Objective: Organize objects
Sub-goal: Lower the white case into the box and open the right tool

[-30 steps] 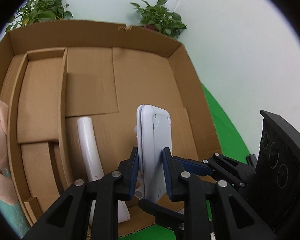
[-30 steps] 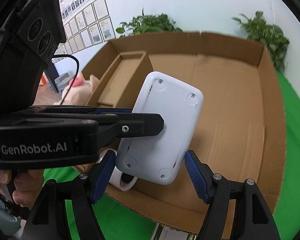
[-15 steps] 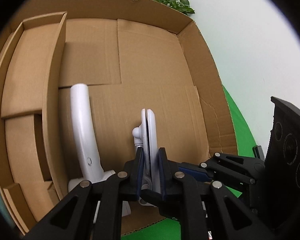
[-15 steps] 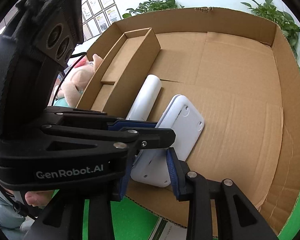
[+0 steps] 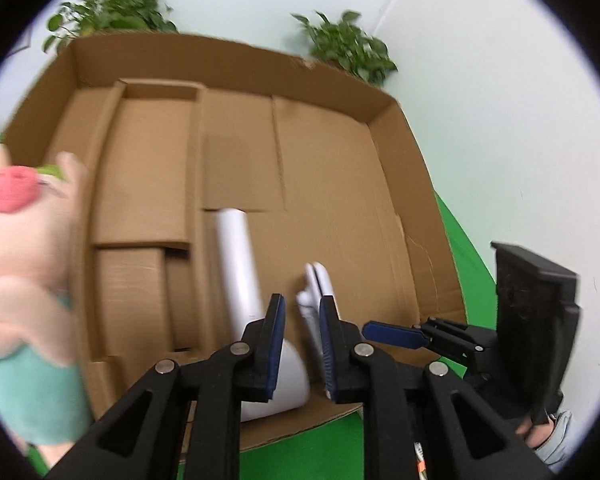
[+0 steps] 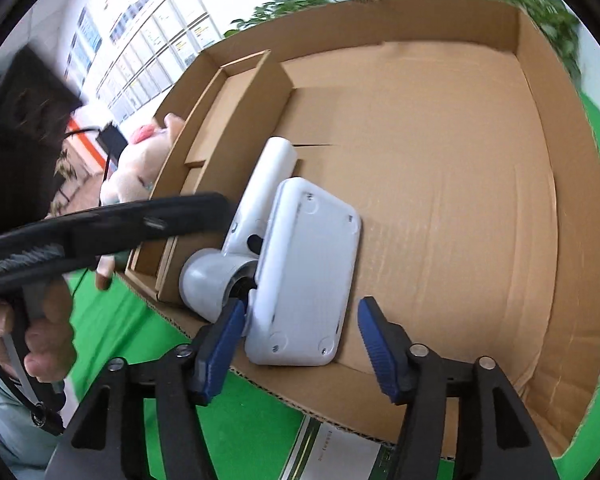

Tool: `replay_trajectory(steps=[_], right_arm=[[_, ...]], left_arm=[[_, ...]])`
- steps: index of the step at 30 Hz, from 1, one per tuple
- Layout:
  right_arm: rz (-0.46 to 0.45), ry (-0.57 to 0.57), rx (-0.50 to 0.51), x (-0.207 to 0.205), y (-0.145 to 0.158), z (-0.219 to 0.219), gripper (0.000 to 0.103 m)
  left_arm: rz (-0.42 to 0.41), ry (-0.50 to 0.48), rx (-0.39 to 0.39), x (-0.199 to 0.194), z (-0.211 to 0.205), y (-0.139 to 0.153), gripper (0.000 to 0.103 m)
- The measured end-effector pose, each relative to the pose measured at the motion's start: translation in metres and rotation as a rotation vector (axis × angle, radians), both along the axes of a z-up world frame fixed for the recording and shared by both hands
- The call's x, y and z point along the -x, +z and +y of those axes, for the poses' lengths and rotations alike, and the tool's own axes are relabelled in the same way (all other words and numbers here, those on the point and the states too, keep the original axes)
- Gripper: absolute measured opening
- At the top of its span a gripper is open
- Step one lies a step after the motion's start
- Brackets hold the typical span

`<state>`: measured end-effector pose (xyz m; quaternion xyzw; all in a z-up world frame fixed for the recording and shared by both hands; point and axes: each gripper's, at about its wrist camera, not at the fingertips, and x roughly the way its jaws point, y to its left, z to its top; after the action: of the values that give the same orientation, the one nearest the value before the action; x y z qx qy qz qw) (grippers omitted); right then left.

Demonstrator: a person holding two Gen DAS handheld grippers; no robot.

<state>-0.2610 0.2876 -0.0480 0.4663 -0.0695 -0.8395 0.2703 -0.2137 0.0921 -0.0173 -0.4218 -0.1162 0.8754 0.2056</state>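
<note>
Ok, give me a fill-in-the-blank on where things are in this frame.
1. The plush pig sits ____ the cardboard box.
2. The cloth under the box is ____.
3. The flat device lying in the box is ____ in colour.
4. Behind the box stand ____ leafy plants.
Missing words: outside; green; white; two.

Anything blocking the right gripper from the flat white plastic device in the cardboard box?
Nothing visible. The right gripper, jaws just opened, has the flat white plastic device between its fingers at the near end. A white curved handle unit lies against the device's left side.
</note>
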Motion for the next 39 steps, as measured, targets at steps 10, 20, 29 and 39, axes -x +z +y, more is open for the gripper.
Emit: replay_trajectory(steps=[10, 20, 29, 39], right_arm=[[-0.021, -0.050, -0.069, 0.006, -0.010, -0.027, 0.064], [-0.065, -0.108, -0.057, 0.010, -0.013, -0.014, 0.060], [-0.036, -0.116, -0.099, 0.000, -0.015, -0.026, 0.048], [0.292, -0.194, -0.295, -0.072, 0.029, -0.037, 0.103]], left_arm=[[0.002, 0.058, 0.000, -0.027, -0.050, -0.003, 0.016], [0.002, 0.058, -0.002, -0.026, -0.055, -0.013, 0.016], [0.011, 0.070, 0.015, -0.030, -0.057, -0.022, 0.016], [0.303, 0.259, 0.270, -0.081, -0.043, 0.007, 0.085]])
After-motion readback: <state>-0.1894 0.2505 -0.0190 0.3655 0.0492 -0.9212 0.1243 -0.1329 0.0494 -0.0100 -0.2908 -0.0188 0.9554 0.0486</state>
